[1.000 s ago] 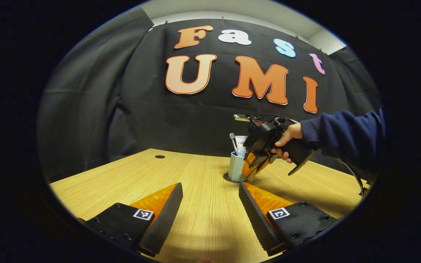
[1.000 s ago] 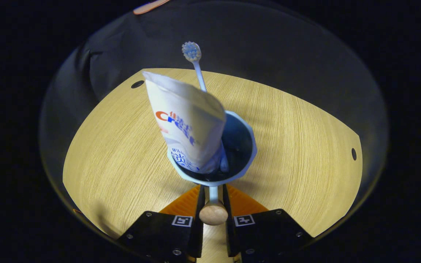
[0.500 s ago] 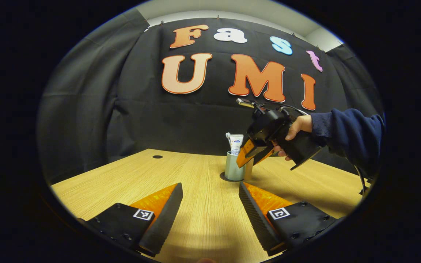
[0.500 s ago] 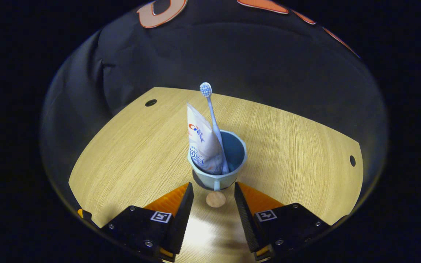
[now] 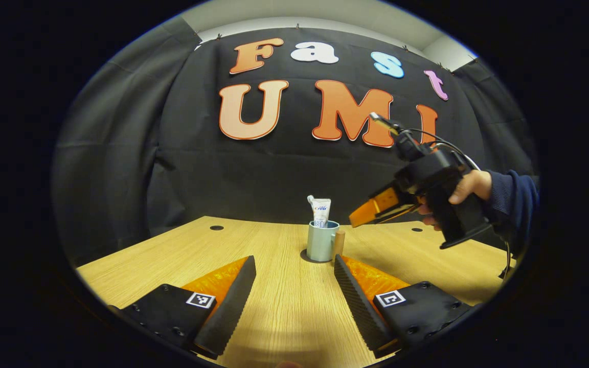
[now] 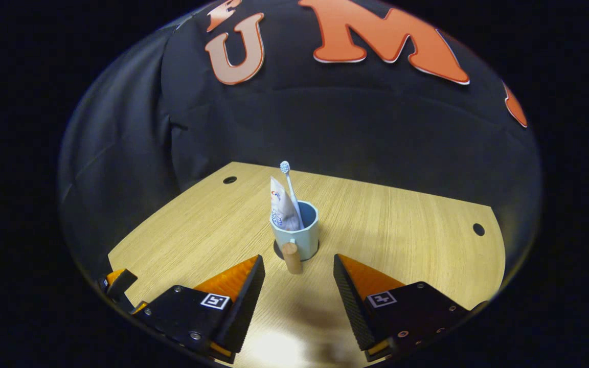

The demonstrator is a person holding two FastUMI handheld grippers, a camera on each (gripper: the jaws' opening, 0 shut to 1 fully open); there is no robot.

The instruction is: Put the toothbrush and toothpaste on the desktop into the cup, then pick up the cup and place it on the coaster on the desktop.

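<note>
Standing upright on the coaster point(image 6: 277, 251), the cup point(image 6: 295, 233) is seen ahead of both grippers.
Right gripper point(image 6: 297, 291) is nearer; left gripper point(image 5: 294, 294) farther; fingers of both are spread, nothing grasped.

R gripper point(image 6: 294, 276) jaws apart, clear of cup point(image 6: 296, 236). Cup on coaster point(image 6: 277, 250), holds toothbrush point(image 6: 289, 190) + toothpaste point(image 6: 280, 207).

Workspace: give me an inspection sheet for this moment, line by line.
Surface: wooden desktop with round holes.
Job's things: cup stands upright on the dark coaster, wooden handle toward the right gripper; toothbrush and toothpaste stand inside it.
Clutter: nothing seen.
Grippers: left gripper open over the desktop; right gripper open, apart from the cup, held by a hand.
Cables: cable loops off the right gripper.
Surroundings: black cloth wall.
</note>
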